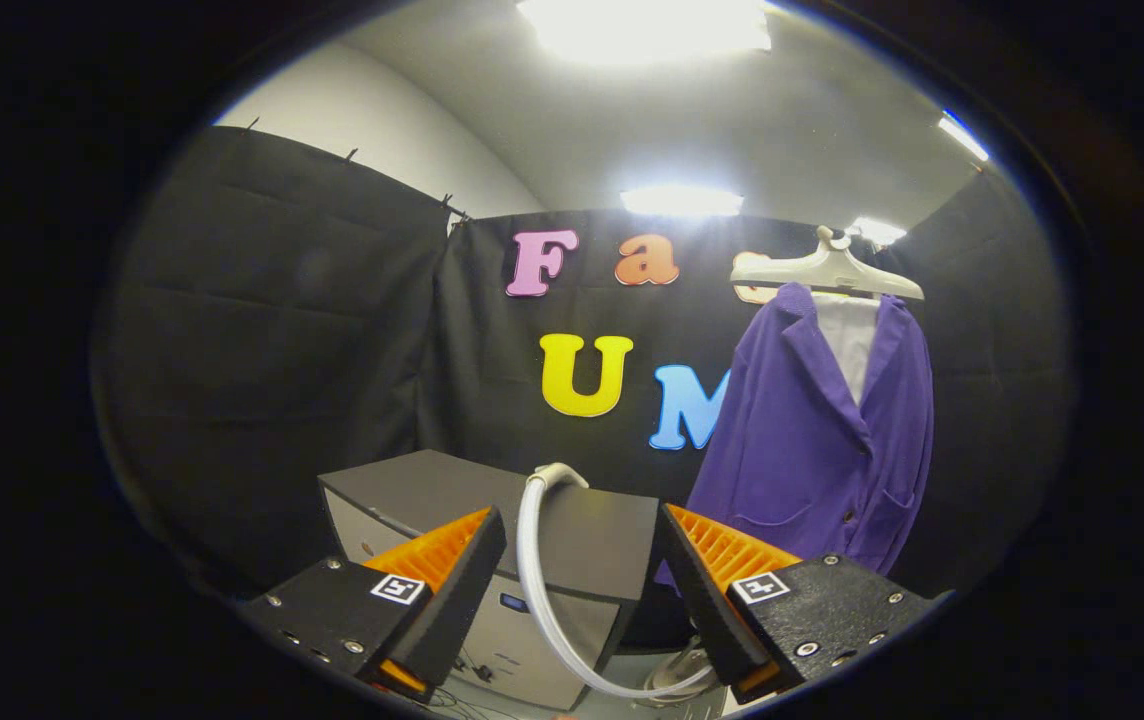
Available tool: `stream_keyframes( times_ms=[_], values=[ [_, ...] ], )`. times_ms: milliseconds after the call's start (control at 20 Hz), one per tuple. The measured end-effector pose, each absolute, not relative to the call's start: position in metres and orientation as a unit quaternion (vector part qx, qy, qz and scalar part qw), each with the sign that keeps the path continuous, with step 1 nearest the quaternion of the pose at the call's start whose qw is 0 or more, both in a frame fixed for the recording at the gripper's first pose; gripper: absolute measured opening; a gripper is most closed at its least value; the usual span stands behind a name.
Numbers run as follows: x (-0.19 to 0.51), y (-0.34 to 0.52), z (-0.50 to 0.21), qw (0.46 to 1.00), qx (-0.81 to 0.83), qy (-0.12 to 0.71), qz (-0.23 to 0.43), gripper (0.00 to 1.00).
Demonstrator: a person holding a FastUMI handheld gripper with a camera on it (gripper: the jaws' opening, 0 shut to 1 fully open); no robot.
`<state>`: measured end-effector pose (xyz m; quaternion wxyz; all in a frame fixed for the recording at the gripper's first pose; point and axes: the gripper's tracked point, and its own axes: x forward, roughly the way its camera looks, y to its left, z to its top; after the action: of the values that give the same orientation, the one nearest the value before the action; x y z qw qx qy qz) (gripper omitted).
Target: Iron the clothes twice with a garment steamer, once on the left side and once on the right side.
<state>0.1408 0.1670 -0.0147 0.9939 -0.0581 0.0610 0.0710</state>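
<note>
While our gripper [582,560] stood wide apart and held nothing, we saw the steamer box [532,540] just ahead, showing between the fingers. Its white hose [537,580] rose from the top, curved down through the gap and ran toward the right finger. Further right, beyond that finger, the purple jacket [822,440] hung on a white hanger [827,270] against the black cloth wall.

Hand-held gripper [580,530] agape before hose [538,590], purple jacket [817,440].
</note>
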Motion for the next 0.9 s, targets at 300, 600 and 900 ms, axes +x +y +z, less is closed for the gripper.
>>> stream_keyframes(
  times_ms=[300,600,900],
  values=[
    [0.232,0.224,-0.008,0.990,-0.011,0.118,0.079,0.95],
    [0.339,0.230,-0.035,0.984,0.030,0.178,0.009,0.95],
    [0.438,0.238,-0.103,0.953,0.071,0.293,-0.016,0.95]
  ],
)
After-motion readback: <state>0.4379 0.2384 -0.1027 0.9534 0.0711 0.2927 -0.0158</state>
